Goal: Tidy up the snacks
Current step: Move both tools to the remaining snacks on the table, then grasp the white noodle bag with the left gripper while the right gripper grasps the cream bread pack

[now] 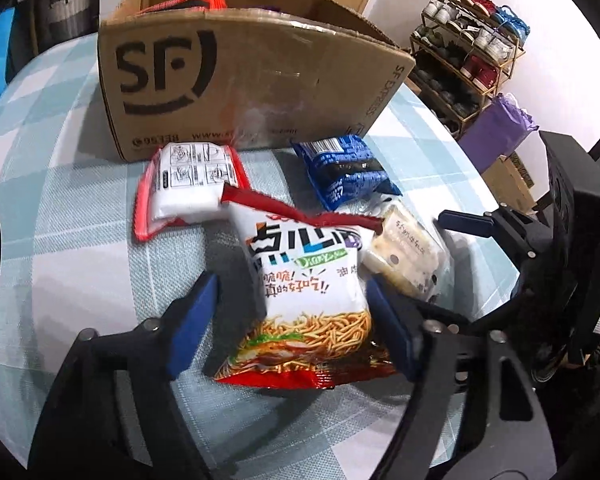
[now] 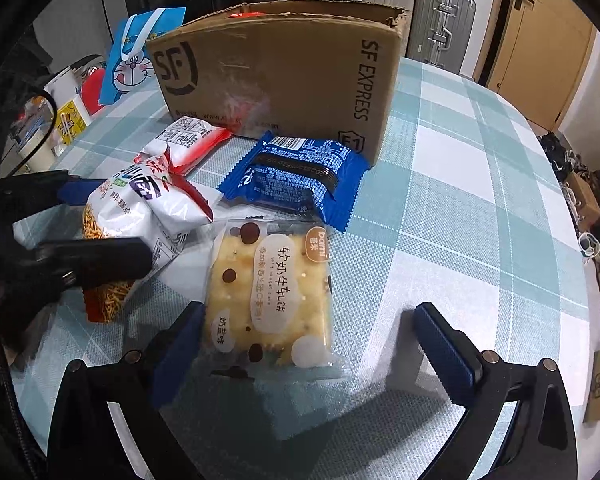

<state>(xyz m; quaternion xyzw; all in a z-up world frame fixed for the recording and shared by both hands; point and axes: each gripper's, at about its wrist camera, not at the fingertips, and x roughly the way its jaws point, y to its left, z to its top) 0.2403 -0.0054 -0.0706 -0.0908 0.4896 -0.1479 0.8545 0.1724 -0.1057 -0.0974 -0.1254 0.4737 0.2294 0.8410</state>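
Note:
My left gripper [image 1: 290,282] is shut on a white and red noodle snack bag [image 1: 308,280], which lies crumpled between its blue pads; from the right wrist view the bag [image 2: 148,208] bulges past that gripper [image 2: 112,220]. My right gripper [image 2: 310,312] stands open around a clear nougat biscuit packet [image 2: 272,280] lying flat on the checked tablecloth [image 2: 460,184]. Behind them lie a blue packet [image 2: 296,176] and a red and white packet [image 1: 188,184]. The open SF cardboard box [image 1: 240,80] stands at the back with a red packet [image 1: 188,2] inside.
A blue cartoon gift bag [image 2: 136,56] and small items sit at the table's far left. Beyond the round table edge stand a shoe rack [image 1: 468,48], a purple bag [image 1: 496,128] and a suitcase [image 2: 444,20].

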